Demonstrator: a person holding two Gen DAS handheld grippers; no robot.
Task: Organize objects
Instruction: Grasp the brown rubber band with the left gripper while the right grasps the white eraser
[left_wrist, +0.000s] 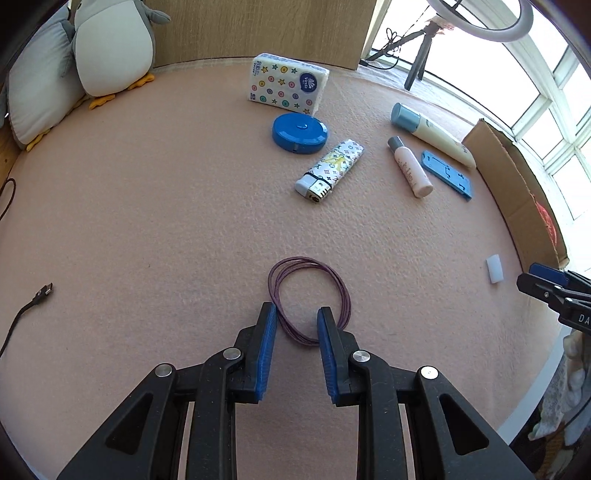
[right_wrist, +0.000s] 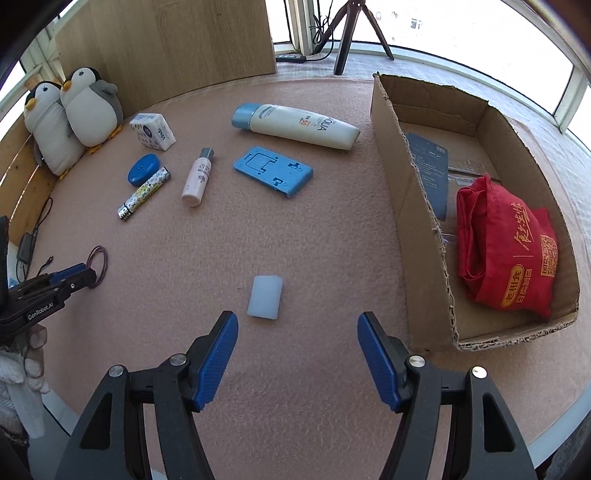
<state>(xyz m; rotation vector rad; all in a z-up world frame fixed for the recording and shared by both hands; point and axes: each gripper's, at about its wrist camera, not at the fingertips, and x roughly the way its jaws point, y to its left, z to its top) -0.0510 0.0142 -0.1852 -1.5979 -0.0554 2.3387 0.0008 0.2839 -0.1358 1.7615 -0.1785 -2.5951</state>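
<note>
A round table covered in pink felt (right_wrist: 295, 236) holds a cardboard box (right_wrist: 410, 206), a sunscreen tube (right_wrist: 303, 125), a blue plastic plate (right_wrist: 273, 170), a small bottle (right_wrist: 197, 177), a lighter (right_wrist: 146, 192), a blue round case (right_wrist: 143, 169), a tissue pack (right_wrist: 153, 131), a white block (right_wrist: 265, 296), purple wire loops (left_wrist: 310, 301), two toy penguins (right_wrist: 74, 118) and a cable end (left_wrist: 40, 293).

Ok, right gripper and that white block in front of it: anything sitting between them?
Nothing visible. The right gripper has its jaws open with only bare pink mat between them and the white block, which lies just ahead, slightly left of centre. The cardboard box stands off to the right, clear of that path.
</note>
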